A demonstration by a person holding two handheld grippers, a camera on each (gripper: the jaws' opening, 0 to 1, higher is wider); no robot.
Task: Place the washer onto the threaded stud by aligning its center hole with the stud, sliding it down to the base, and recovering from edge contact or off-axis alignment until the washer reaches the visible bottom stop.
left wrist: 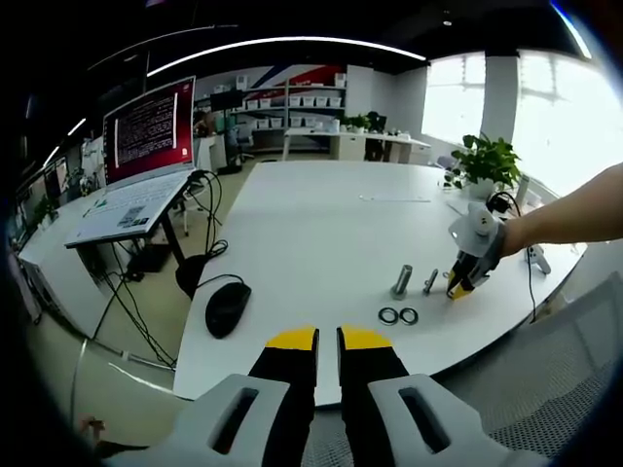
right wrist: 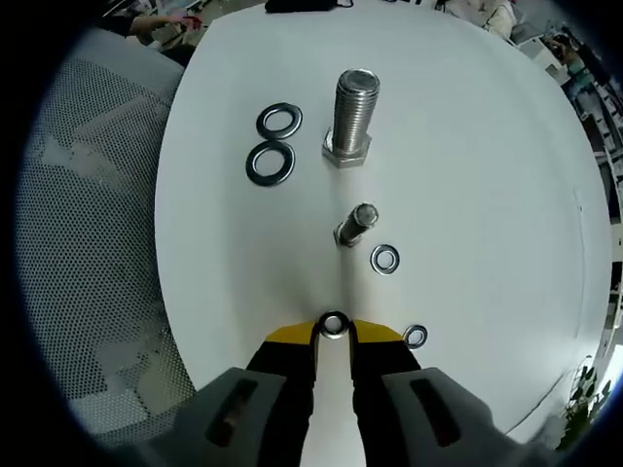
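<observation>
In the right gripper view, my right gripper [right wrist: 334, 333] is shut on a small washer [right wrist: 334, 325], held at its yellow tips just above the white table [right wrist: 467, 165]. Ahead of it a small threaded stud [right wrist: 355, 226] stands head-down. A large stud [right wrist: 350, 115] stands farther on. Another small washer [right wrist: 385, 259] lies right of the small stud, and one more [right wrist: 416, 337] lies beside my right fingertip. Two large washers [right wrist: 274, 144] lie left of the large stud. In the left gripper view, my left gripper [left wrist: 328, 341] is shut on nothing at the table's near edge, and the right gripper [left wrist: 465, 282] sits by both studs [left wrist: 413, 282].
A black mouse [left wrist: 227, 306] with its cable lies at the table's left corner. An open laptop [left wrist: 146, 156] on a stand is at the left, and a potted plant [left wrist: 484, 161] stands at the far right. A mesh chair [right wrist: 97, 243] is beside the table edge.
</observation>
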